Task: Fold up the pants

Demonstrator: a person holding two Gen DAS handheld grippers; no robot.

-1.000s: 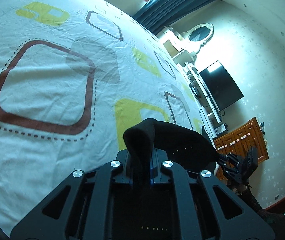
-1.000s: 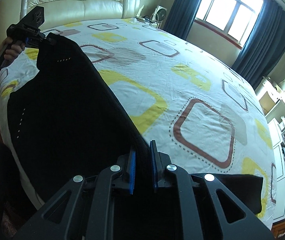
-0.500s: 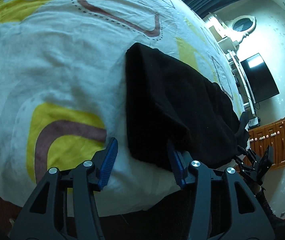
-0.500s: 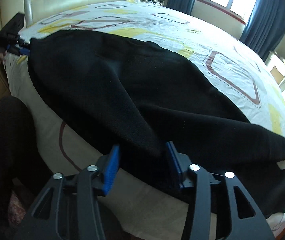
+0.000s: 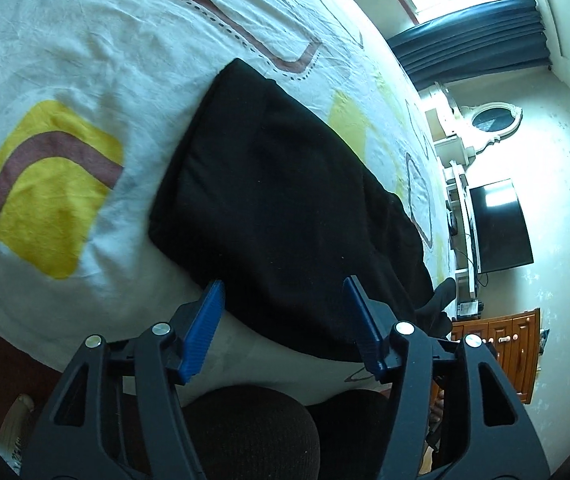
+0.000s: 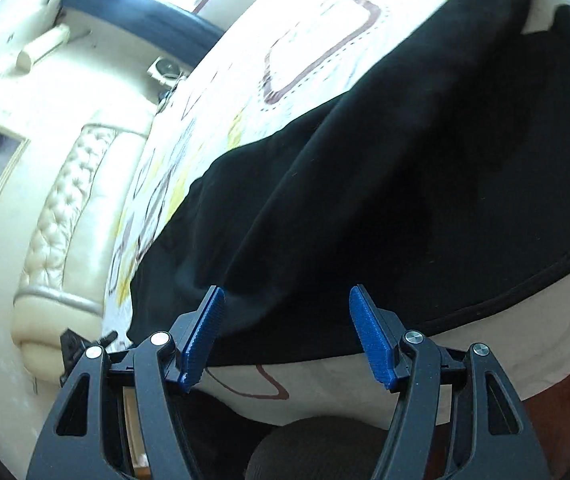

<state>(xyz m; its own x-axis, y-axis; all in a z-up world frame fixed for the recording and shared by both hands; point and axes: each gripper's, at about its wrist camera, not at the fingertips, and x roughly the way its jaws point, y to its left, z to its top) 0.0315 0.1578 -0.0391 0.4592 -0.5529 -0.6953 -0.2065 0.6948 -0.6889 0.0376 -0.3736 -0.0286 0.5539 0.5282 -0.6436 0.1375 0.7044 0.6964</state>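
Both hand-held grippers opening, empty; television (image 5: 501,228) left view, headboard (image 6: 57,216) right.

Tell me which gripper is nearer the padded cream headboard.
Left. The right gripper, jaws opening over the black pants, faces the headboard from afar; the left gripper shows beside it.

Matt black cloth pants (image 5: 285,208), crinkled cotton bedsheet (image 5: 85,60), glossy tufted leather headboard (image 6: 57,216), ribbed blue fingers (image 6: 201,340)
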